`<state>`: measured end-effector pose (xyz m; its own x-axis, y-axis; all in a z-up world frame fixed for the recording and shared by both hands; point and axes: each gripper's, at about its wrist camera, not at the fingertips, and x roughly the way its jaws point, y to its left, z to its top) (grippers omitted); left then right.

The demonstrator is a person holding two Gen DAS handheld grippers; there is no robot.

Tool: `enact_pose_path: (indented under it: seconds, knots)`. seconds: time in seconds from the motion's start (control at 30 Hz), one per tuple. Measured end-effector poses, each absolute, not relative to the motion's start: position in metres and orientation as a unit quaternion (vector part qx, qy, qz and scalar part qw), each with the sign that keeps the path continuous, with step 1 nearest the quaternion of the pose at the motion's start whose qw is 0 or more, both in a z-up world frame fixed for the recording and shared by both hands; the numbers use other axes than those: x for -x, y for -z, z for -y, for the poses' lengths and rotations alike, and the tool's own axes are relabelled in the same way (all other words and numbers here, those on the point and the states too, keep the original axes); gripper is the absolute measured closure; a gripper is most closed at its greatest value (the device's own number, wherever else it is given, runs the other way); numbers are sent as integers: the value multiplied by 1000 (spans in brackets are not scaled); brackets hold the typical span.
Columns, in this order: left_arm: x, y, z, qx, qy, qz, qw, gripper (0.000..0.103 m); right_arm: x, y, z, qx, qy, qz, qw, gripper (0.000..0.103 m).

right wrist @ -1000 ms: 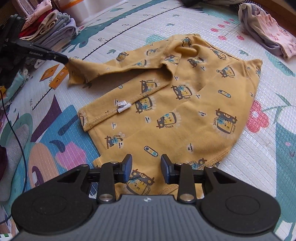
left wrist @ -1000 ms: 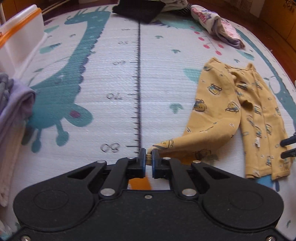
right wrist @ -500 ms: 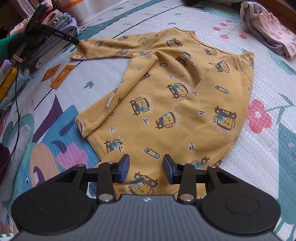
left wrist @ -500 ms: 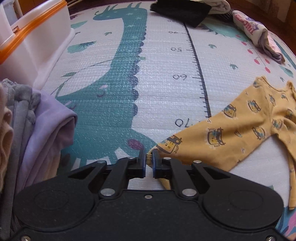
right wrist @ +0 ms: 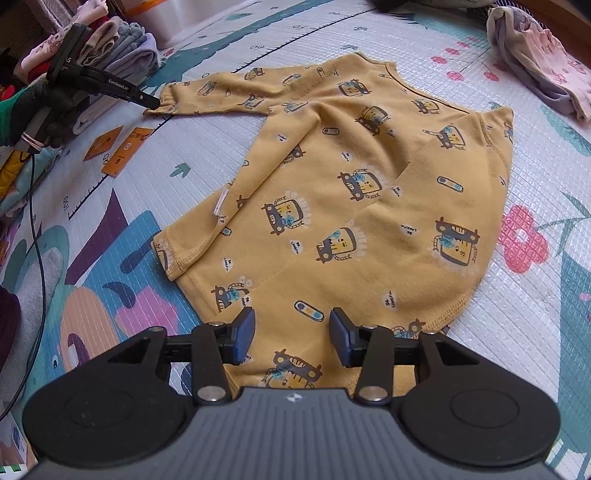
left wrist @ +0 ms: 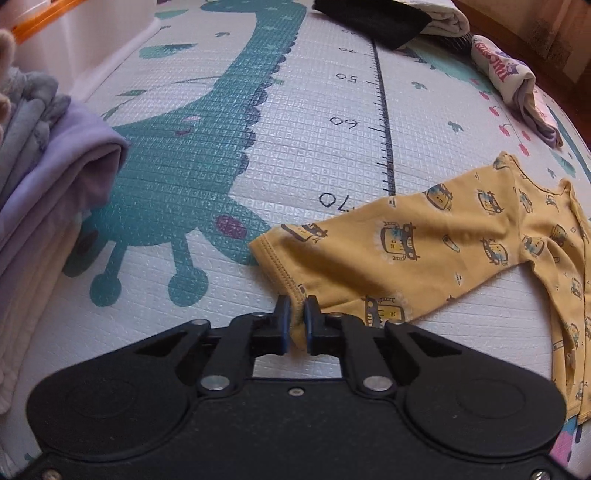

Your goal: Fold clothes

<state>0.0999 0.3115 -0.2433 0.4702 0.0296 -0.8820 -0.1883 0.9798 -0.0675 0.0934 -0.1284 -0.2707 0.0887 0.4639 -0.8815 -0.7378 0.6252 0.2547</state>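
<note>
A yellow long-sleeved shirt [right wrist: 354,192] printed with little cars lies spread on the play mat [right wrist: 535,325]. Its left sleeve [left wrist: 388,247] stretches out flat toward the stack of folded clothes. My left gripper [left wrist: 295,317] is shut on the sleeve cuff, low over the mat; the right wrist view shows its black fingers [right wrist: 147,100] at the cuff from the side. My right gripper [right wrist: 291,325] is open above the shirt's bottom hem, with cloth under it but nothing between its fingers. The other sleeve lies folded over the shirt's body.
A stack of folded clothes [left wrist: 48,177] stands at the left, with a white and orange bin [left wrist: 74,48] behind it. Crumpled garments [right wrist: 535,62] and a dark cloth [left wrist: 369,18] lie at the mat's far end. Orange cards [right wrist: 118,147] lie by the ruler print.
My left gripper has pulled the sleeve cuff out leftward, so the sleeve went from bunched over the body to stretched flat. The right gripper stayed over the hem.
</note>
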Motion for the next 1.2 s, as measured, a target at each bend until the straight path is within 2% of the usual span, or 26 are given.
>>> enact_pose_path:
  seconds: [0.27, 0.33, 0.4, 0.43, 0.63, 0.93, 1.07, 1.2]
  knots:
    - [-107, 240, -332, 51, -108, -521, 845, 98, -91, 269, 134, 122, -406, -539, 728, 57]
    - [-102, 240, -330, 44, -109, -521, 846, 88, -88, 267, 142, 113, -397, -546, 729, 57]
    - [-94, 232, -323, 19, -111, -500, 859, 59, -86, 266, 150, 104, -389, -553, 729, 57]
    - [-91, 227, -318, -1, -113, -489, 865, 58, -85, 265, 153, 100, -385, -557, 730, 57]
    - [-78, 207, -281, -54, -63, -457, 885, 58, -79, 259, 176, 73, -359, -576, 731, 57]
    - [-72, 221, -222, -34, 45, -485, 873, 58, -9, 241, 111, 318, -496, -423, 688, 58]
    - [-70, 225, -208, -33, 63, -492, 868, 58, 3, 256, 92, 386, -511, -395, 659, 58]
    - [-67, 230, -205, -32, 67, -501, 862, 58, 8, 265, 91, 406, -517, -383, 649, 61]
